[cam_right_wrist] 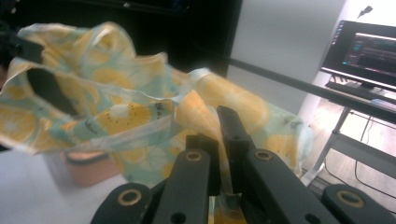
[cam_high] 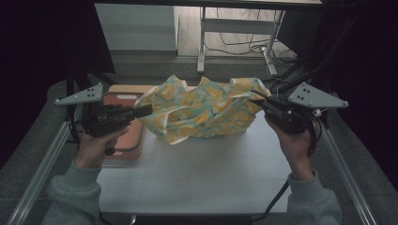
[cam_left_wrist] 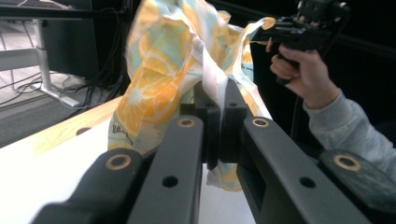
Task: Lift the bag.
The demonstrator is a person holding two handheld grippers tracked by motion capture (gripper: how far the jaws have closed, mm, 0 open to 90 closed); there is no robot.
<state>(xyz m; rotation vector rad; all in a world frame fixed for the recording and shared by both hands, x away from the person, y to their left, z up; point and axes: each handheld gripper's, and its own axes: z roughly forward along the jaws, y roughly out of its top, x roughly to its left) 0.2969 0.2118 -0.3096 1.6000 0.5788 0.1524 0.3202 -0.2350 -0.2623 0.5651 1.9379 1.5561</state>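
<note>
Small dark script is printed on the orange-slice cloth (cam_left_wrist: 154, 74) I hold, at about 8 o'clock in my left gripper view; it seems to start "Lil", but I cannot read it for certain. Similar dark marks at 3 o'clock in my right gripper view are blurred. The monitor (cam_right_wrist: 369, 53) at 2 o'clock shows nothing legible.
</note>
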